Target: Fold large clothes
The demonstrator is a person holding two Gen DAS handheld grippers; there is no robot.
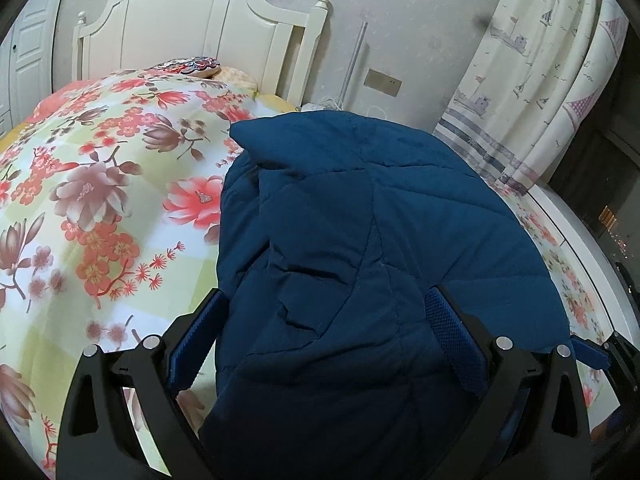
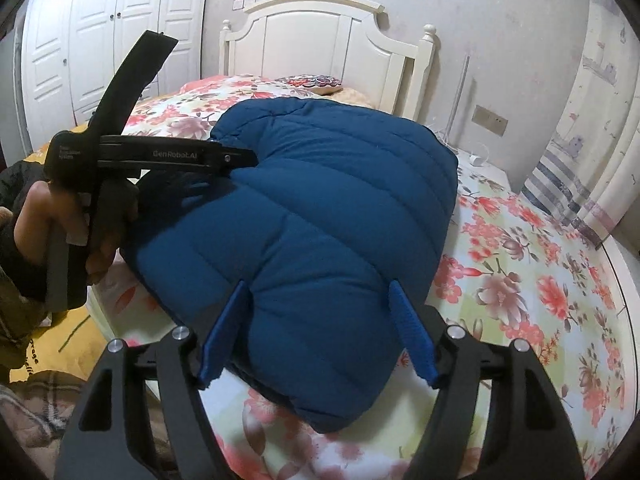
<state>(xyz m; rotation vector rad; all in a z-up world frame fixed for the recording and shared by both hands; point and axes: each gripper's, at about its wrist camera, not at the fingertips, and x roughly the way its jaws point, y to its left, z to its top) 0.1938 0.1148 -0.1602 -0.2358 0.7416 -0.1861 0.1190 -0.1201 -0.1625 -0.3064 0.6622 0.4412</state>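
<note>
Both grippers stand with their blue-padded fingers spread wide. Right gripper (image 2: 318, 316), seen from its own camera: the two pads flank the near end of a folded blue quilted jacket (image 2: 320, 216), the padding bulging up between them; whether the pads press the fabric cannot be told. Ahead and to the left of this gripper, the left gripper (image 2: 240, 160) reaches in from the side, its black body lettered "GenRobot.AI", its tips at the jacket's left edge and partly hidden by the fabric. A hand (image 2: 60, 224) holds its grip.

Left gripper (image 1: 328, 316), own view: fingers apart, one on each side of a thick fold of the jacket (image 1: 380, 220), which fills the gap and rises ahead of the tips. The left pad (image 1: 200, 332) lies beside the fabric; the right pad (image 1: 452, 336) lies against it. At the lower right edge of this view, part of the right gripper (image 1: 600, 352) shows.

Beneath the jacket and around both grippers spreads a floral bedspread (image 2: 540, 280) in red, pink and pale green. Farther ahead stands a white headboard (image 2: 320, 40) with a patterned pillow (image 2: 316, 82) at its foot. Left of it are white wardrobe doors (image 2: 100, 32); to the right hangs a printed curtain (image 1: 540, 72).
</note>
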